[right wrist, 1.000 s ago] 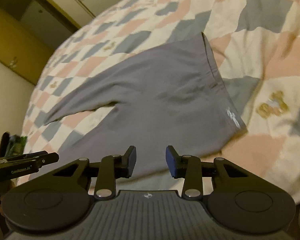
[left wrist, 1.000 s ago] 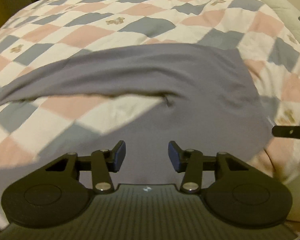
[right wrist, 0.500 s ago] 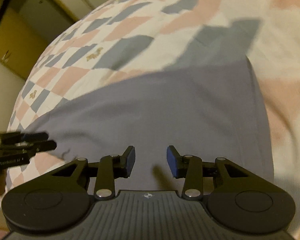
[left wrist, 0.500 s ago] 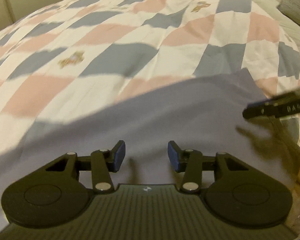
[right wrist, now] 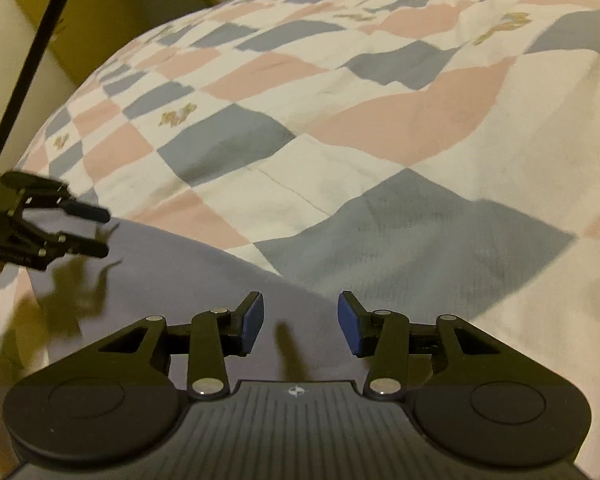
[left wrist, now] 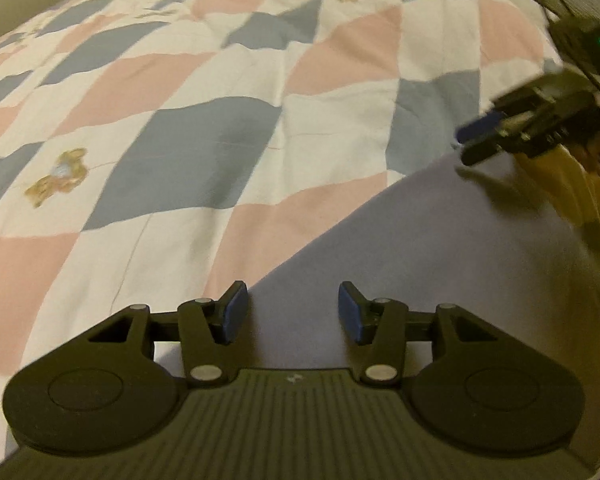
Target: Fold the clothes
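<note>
Now we held the left hand-held gripper (left wrist: 290,312) low over the near edge of the garment (left wrist: 440,256), its blue pads apart and gripping nothing. Our right hand-held gripper (right wrist: 300,322) hovered likewise, fingers spread and empty, just above the same grey cloth. The garment lay flat on the bed, beneath and ahead of both tools, with the checked quilt (left wrist: 204,148) stretching beyond it. Each tool showed, blurred, at the other's side.
</note>
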The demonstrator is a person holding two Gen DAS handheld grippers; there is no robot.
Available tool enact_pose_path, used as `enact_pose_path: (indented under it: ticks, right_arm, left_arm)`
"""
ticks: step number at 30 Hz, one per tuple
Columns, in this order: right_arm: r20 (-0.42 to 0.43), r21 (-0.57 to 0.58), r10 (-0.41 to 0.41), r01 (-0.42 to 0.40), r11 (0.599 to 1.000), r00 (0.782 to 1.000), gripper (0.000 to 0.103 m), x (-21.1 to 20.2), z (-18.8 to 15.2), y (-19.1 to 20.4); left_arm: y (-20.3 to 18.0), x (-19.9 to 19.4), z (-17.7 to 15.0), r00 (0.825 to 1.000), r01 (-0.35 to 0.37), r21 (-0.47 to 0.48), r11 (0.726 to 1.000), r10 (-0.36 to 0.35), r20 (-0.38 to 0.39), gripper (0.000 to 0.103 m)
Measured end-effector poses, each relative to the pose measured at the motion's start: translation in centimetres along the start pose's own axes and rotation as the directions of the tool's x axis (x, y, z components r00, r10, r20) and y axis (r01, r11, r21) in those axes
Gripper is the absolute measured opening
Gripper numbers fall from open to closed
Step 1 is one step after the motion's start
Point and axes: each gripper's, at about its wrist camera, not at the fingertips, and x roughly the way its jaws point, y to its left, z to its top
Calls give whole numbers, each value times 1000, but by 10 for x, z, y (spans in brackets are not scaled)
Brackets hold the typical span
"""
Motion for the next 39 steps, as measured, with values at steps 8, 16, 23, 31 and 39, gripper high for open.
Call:
enact_pose_path:
  ticks: [8,16,23,31,39]
  right_arm:
    - [-151,-68,56,-67,995,987,62,30,20,-34]
    - [-295,-126,189,-234,964,937,8,38,29,-41]
    - [-96,-250,56,-79,965,994,4,-29,9,5]
    - [158,-349,-71,123,929,985,2,-131,-76,91]
    - [78,-372,-146,164,914,986,1,-157,-229,152]
  left_arm:
    - [45,30,10,982,147,38,988,-141,-123,58]
    - [31,25,-1,979,168,128,977,-149,-142,1]
    - [-26,-55,-28,996,-65,150,987,56,64,0]
    - [-148,-159,-121,975,-167,43,985,159,155,0]
    - [-248,-122,-224,963,-265,51,963,267,-34,7]
